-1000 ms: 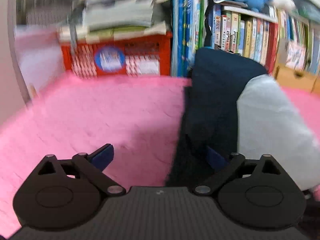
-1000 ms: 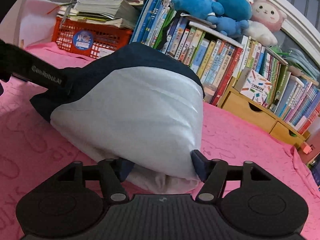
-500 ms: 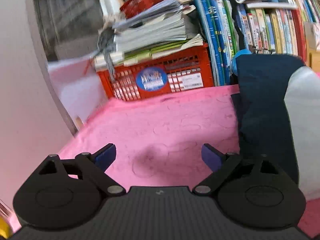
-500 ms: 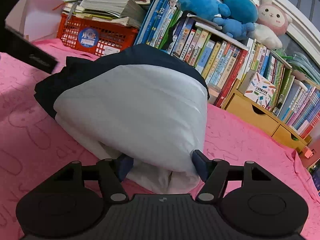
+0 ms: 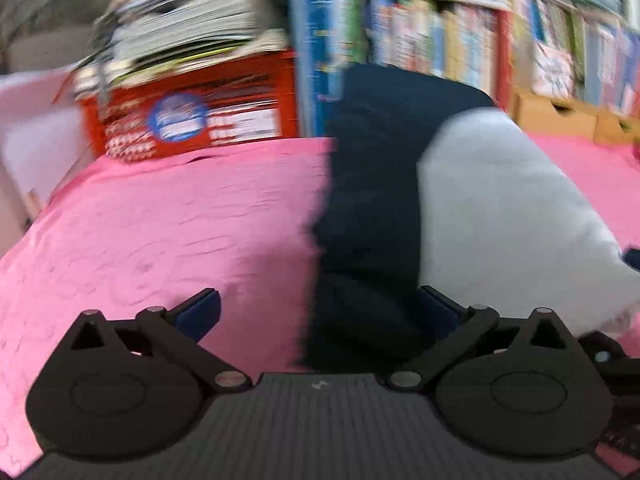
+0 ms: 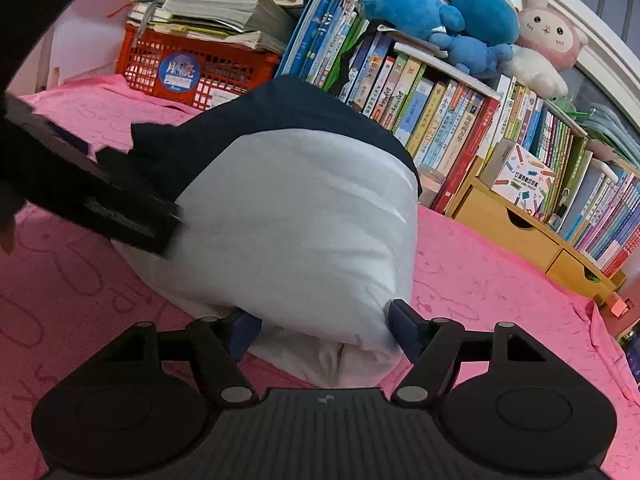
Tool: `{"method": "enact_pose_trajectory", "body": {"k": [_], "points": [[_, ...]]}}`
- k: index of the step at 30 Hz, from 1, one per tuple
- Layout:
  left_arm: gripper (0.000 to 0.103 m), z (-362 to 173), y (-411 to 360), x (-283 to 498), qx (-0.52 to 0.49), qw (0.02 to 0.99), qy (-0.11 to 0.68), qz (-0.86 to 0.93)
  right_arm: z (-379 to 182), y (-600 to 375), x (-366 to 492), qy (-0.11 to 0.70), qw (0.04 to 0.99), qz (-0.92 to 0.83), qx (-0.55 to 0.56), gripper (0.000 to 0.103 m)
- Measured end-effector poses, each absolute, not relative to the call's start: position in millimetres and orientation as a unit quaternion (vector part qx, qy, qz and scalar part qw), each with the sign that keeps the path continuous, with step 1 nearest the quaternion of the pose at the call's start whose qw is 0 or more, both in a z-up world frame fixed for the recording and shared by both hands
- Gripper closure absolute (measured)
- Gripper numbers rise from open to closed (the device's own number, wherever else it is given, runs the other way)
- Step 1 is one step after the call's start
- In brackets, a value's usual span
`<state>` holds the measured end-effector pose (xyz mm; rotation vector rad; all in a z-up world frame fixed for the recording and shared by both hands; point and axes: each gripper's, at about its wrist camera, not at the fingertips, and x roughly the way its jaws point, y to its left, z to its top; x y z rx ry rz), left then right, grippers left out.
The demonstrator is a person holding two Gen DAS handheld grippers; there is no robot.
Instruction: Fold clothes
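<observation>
A folded garment, navy (image 5: 372, 200) on one side and white (image 5: 500, 208) on the other, lies bulging on the pink sheet (image 5: 160, 232). My left gripper (image 5: 318, 308) is open at its left edge; the navy hem sits between the fingers, against the right one. This view is blurred. In the right wrist view the white end (image 6: 304, 232) fills the space between the fingers of my right gripper (image 6: 324, 324), which is shut on that thick fold. The left tool's black housing (image 6: 100, 200) presses against the garment's left side.
A red crate (image 6: 192, 68) stacked with papers stands at the back left. Behind the garment runs a row of books (image 6: 420, 104) with plush toys (image 6: 452, 12) on top. A wooden drawer box (image 6: 508, 228) sits at the right. Pink sheet (image 6: 500, 292) extends rightward.
The left gripper swung away toward the crate, then came back right, so the navy hem is again between its open fingers. The right gripper has kept its hold and barely moved.
</observation>
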<state>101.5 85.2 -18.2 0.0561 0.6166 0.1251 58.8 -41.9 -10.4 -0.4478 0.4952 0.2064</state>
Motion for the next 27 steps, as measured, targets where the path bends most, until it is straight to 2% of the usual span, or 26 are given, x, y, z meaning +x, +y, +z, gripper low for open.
{"method": "enact_pose_trajectory", "body": {"k": [4,9,11,13,17,23,25,27], "points": [[0.007,-9.7,117.5,90.3,0.082,0.927,0.288,0.227,-11.2,-40.7,58.9,0.244,0.939,0.097,-0.221,0.028],[0.005,15.0,130.0,69.1,-0.079,0.951,0.289,0.074,-10.0,-46.6,62.8,0.253,0.941,0.098,-0.202,0.024],[0.002,20.1,106.1,70.5,-0.091,0.955,0.282,0.013,-9.5,-47.9,63.8,0.255,0.941,0.101,-0.196,0.021],[0.001,16.0,75.9,78.9,-0.051,0.959,0.28,-0.014,-8.9,-50.1,64.5,0.258,0.942,0.103,-0.189,0.019],[0.0,-21.2,43.0,106.5,0.089,0.947,0.302,0.061,-7.2,-63.9,64.2,0.267,0.944,0.079,-0.175,0.017],[0.0,-24.1,69.5,109.3,0.053,0.946,0.315,0.058,-3.0,-120.5,59.6,0.285,0.947,0.057,-0.135,0.008],[0.0,-23.7,73.6,109.3,0.04,0.945,0.319,0.052,-2.7,-115.4,63.2,0.287,0.947,0.066,-0.127,0.009],[0.0,-24.4,80.7,108.8,0.014,0.944,0.326,0.044,-2.3,-110.4,66.7,0.288,0.947,0.075,-0.12,0.017]]}}
